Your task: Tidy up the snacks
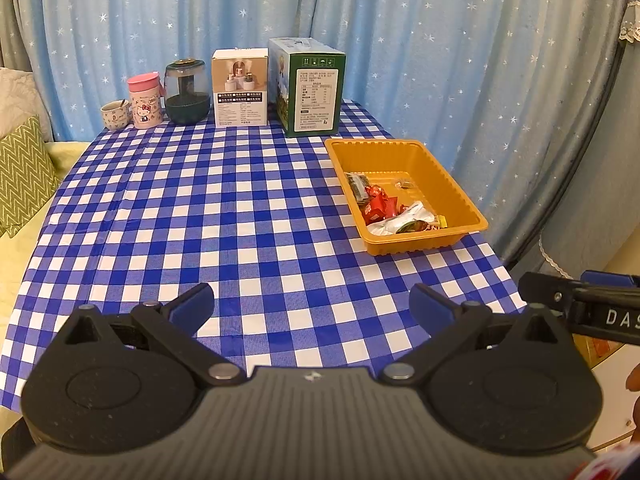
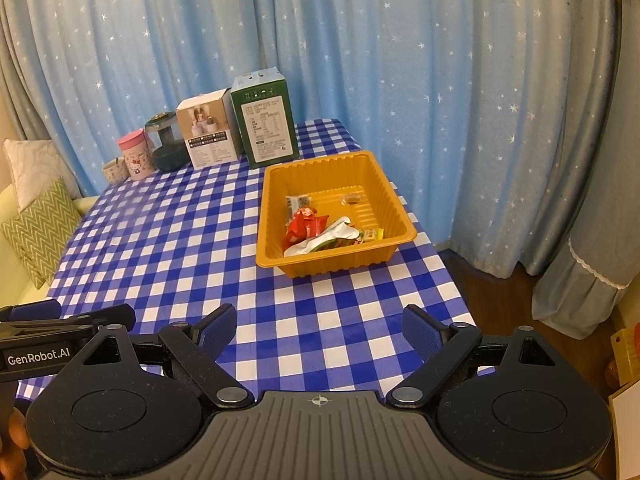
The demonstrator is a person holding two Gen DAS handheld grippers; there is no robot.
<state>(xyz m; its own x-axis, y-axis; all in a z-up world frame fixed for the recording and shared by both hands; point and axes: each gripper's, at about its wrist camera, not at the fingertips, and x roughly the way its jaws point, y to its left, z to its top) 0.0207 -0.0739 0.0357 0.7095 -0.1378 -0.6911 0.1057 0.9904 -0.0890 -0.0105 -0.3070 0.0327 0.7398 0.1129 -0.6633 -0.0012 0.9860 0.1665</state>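
Observation:
An orange plastic tray (image 1: 464, 202) (image 2: 276, 256) sits on the right side of the blue checked table. It holds several snacks: red wrappers (image 1: 378, 202) (image 2: 304, 224), a white packet (image 1: 404, 220) (image 2: 324, 238), a dark green packet (image 1: 357, 186) (image 2: 298, 202) and a small clear packet (image 2: 352, 199). My left gripper (image 1: 312, 304) is open and empty above the table's near edge, well short of the tray. My right gripper (image 2: 318, 326) is open and empty, also short of the tray. Each gripper shows at the edge of the other's view.
Along the far edge stand a small cup (image 1: 115, 115), a pink Hello Kitty cup (image 1: 146, 100), a dark jar (image 1: 187, 92), a white box (image 1: 240, 88) and a green box (image 1: 310, 88). Blue star curtains hang behind. Cushions (image 1: 24, 172) lie at left.

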